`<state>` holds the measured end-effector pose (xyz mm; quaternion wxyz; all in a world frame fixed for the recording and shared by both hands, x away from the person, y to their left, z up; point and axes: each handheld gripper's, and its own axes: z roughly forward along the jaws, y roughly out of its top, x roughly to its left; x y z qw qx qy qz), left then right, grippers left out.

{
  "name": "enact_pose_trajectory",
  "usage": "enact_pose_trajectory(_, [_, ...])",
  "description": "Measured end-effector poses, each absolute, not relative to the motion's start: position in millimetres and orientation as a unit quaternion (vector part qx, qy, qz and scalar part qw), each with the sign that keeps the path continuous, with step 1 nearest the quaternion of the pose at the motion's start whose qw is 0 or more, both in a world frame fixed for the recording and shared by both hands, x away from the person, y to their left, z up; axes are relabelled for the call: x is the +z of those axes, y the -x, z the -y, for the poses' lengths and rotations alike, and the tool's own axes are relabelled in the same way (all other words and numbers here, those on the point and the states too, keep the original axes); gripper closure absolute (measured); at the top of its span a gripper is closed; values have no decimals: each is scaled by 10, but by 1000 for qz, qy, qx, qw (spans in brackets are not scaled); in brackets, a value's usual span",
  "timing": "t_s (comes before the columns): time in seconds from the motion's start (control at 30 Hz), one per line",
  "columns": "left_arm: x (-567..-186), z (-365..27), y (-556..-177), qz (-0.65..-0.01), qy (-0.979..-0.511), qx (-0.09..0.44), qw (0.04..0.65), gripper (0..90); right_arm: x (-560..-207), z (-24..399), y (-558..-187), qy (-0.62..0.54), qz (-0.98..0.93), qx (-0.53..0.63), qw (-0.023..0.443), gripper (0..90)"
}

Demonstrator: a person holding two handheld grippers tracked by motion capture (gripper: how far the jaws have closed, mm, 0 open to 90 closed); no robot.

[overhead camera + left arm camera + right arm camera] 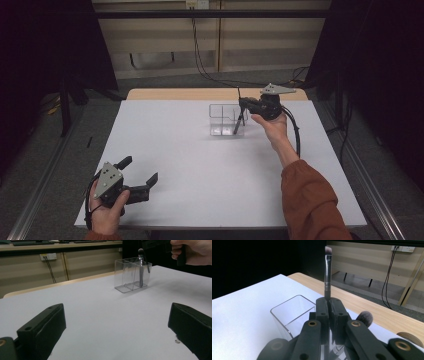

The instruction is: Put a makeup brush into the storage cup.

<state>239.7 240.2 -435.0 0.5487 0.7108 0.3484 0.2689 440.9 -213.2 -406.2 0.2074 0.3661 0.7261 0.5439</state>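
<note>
My right gripper (329,302) is shut on a slim makeup brush (327,277) with a silver ferrule, bristles pointing up. It hangs over the right end of a clear divided organizer (220,120) at the far middle of the white table (200,165). The brush's lower end reaches down into the organizer. A second brush with a fluffy head (364,318) stands in the organizer (287,312) just beside my jaws. My left gripper (140,169) rests open at the table's near left corner, nothing between its jaws. From the left gripper (117,325) the organizer (126,275) shows far off with a brush (141,265) upright in it.
The table's wooden far edge (200,94) lies behind the organizer. Cables (200,55) hang down the back wall. Dark curtains and stands flank both sides of the table.
</note>
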Motion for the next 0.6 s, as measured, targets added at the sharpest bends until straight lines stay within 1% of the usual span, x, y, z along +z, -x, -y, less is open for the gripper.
enact_pose_trajectory(0.6, [-4351, -2399, -2397, -349, -712, 269, 548, 13, -4115, 2148, -4383, -366, -729, 541, 204, 859])
